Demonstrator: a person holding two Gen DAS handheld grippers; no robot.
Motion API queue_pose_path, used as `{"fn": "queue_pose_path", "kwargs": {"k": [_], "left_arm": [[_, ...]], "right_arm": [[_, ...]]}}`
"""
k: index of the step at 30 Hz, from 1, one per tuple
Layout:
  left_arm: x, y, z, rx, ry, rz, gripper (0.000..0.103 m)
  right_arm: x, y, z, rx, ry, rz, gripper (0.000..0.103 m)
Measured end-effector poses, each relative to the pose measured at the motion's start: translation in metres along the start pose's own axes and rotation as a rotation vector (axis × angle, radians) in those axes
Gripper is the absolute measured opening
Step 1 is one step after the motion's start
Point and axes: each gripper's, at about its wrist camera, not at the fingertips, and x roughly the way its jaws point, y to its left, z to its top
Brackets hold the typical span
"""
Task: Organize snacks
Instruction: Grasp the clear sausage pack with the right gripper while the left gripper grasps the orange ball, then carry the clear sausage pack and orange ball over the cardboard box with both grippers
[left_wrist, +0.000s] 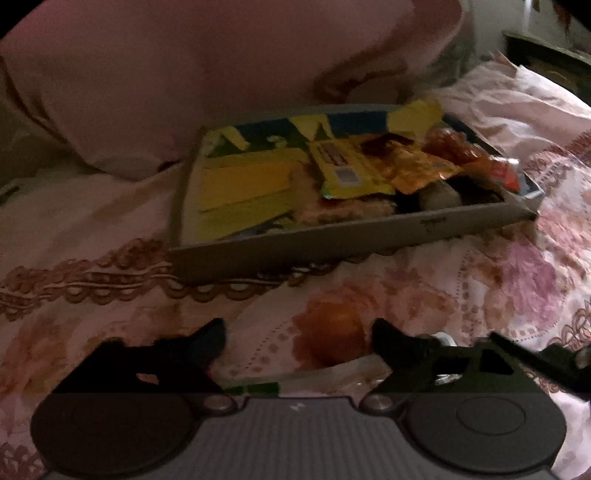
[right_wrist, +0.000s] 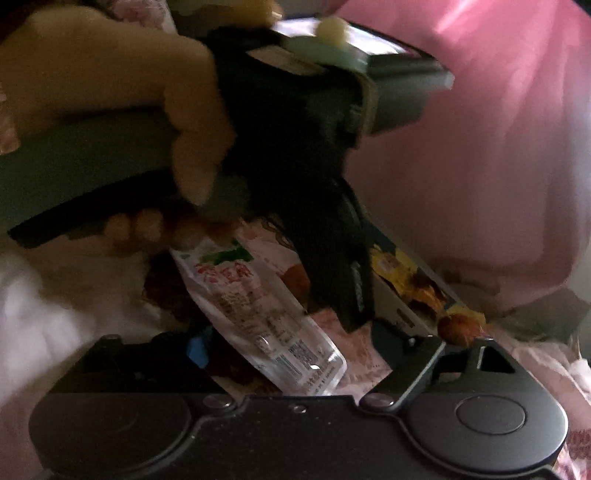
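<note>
Floral bedspread (left_wrist: 461, 295) lies bare between snack tray (left_wrist: 332, 240) rim and left gripper (left_wrist: 299, 339)

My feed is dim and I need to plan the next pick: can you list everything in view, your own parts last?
Shallow grey cardboard tray: one, on the bedspread, near a pink pillow.
Yellow snack packets: several, inside the tray; exact count unclear.
Orange wrappers: a few, tray's right end.
Clear plastic snack pouch with red print: one, on the bedspread outside the tray.
Pink floral bedspread: one, underneath everything.
Pink pillow: one, behind the tray.
Left gripper: black, open, above the pouch.
Right gripper: black, open.
Hand: one, holding the left gripper.
</note>
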Motion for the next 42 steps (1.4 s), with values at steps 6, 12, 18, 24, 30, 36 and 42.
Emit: {"fn": "queue_pose_path", "kwargs": {"k": [6, 12, 18, 24, 30, 36, 42], "left_arm": [[0.004, 0.007, 0.0, -0.027, 0.004, -0.019, 0.057], [0.004, 0.01, 0.001, -0.036, -0.001, -0.022, 0.036], [0.004, 0.008, 0.001, -0.01, 0.002, -0.013, 0.036], [0.002, 0.011, 0.002, -0.001, 0.008, -0.025, 0.035], [-0.009, 0.017, 0.003, -0.052, -0.017, -0.004, 0.034], [-0.033, 0.021, 0.01, -0.108, -0.08, 0.027, 0.034], [-0.052, 0.017, 0.021, -0.134, -0.134, 0.057, 0.034]], "right_arm": [[0.0, 0.004, 0.001, -0.028, -0.004, 0.027, 0.058], [-0.003, 0.01, -0.002, -0.077, -0.007, 0.043, 0.042], [-0.005, 0.016, -0.003, -0.116, -0.008, 0.041, 0.033], [-0.009, 0.024, -0.001, -0.142, 0.005, 0.042, 0.019], [-0.01, 0.023, -0.004, -0.172, -0.005, 0.045, 0.014], [-0.015, 0.027, -0.009, -0.273, -0.041, -0.027, 0.006], [-0.02, 0.028, -0.016, -0.357, -0.072, -0.104, 0.002]]}}
